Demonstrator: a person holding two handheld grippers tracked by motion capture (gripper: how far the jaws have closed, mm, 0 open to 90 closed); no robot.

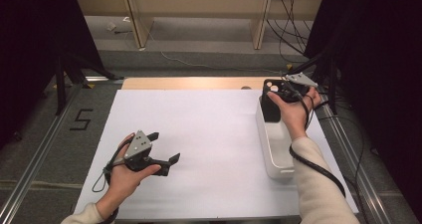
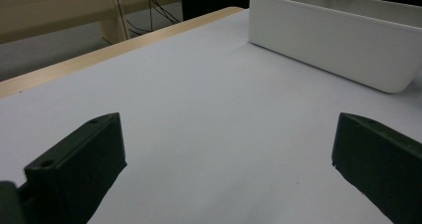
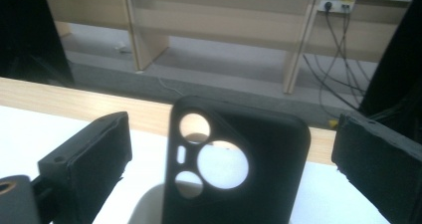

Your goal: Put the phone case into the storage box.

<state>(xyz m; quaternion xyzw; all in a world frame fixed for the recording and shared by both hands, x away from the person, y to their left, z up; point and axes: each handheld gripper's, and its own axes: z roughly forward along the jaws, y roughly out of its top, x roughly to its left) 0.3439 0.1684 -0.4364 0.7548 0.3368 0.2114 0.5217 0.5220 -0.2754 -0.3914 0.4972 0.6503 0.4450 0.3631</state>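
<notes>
Right gripper (image 1: 278,92) over far end of the long white plastic bin (image 1: 268,149), jaws spread wide in the right gripper view, either side of a black soft-looking phone case with round camera cut-outs (image 3: 239,169); pads not touching it, so nothing clamped. Case stands upright on its short edge, lower part down inside the bin's far end, camera holes at top, leaning against or near the end wall, can't tell which. Judgement: case is light, thin, flexible shell, probably rubbery so decent friction, not fragile; will bow if squeezed across the open face. Best hold looks like the two long side edges below the cut-outs, or pinch the top rim, light pressure. Left gripper (image 1: 161,147) idle low over white table sheet (image 1: 214,134), jaws apart, holding nothing, well apart from bin (image 2: 338,40). Wooden table edge (image 1: 194,82) beyond the sheet
</notes>
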